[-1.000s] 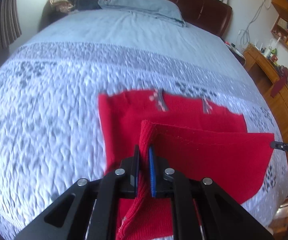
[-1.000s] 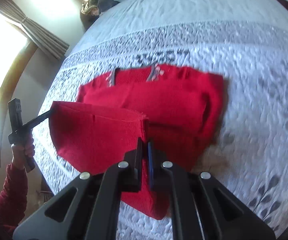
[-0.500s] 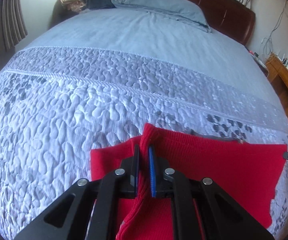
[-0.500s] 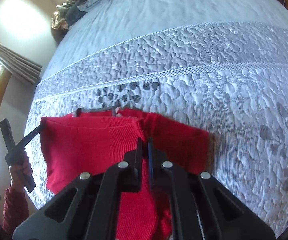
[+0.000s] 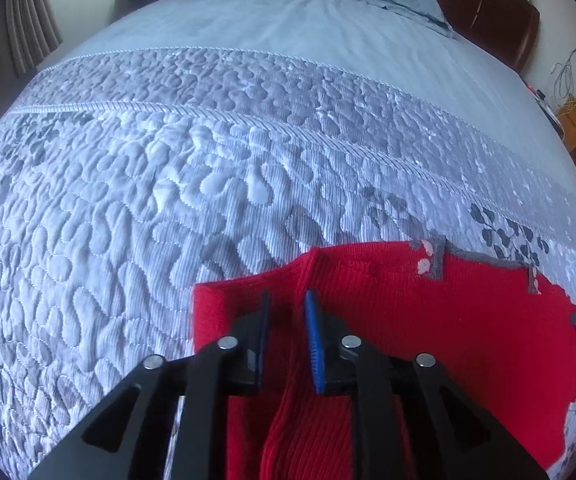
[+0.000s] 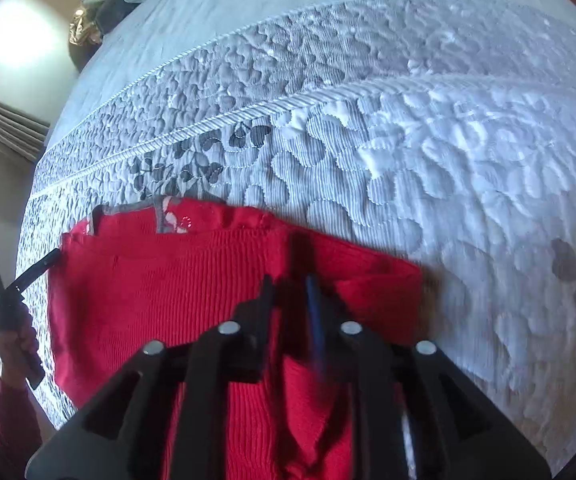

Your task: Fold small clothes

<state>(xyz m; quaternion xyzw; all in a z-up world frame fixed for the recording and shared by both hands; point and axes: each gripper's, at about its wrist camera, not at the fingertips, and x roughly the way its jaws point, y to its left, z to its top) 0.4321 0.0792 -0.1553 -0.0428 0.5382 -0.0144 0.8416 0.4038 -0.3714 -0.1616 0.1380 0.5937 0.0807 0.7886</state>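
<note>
We had laid the fold; both claws, left claw (image 5: 286, 300) and right claw (image 6: 290, 284), had just been opening, red sweater (image 5: 448, 320) hem loose between them; next, withdraw.

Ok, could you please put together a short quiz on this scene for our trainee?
1. True or false: the red sweater lies on a wooden floor.
2. What colour is its neckline trim?
3. What sits between the fingers of the left gripper? A nothing; B red knit ridge; C pillow.
Key: 1 false, on the quilted bedspread. 2 grey. 3 B; its jaws have just been opening.
</note>
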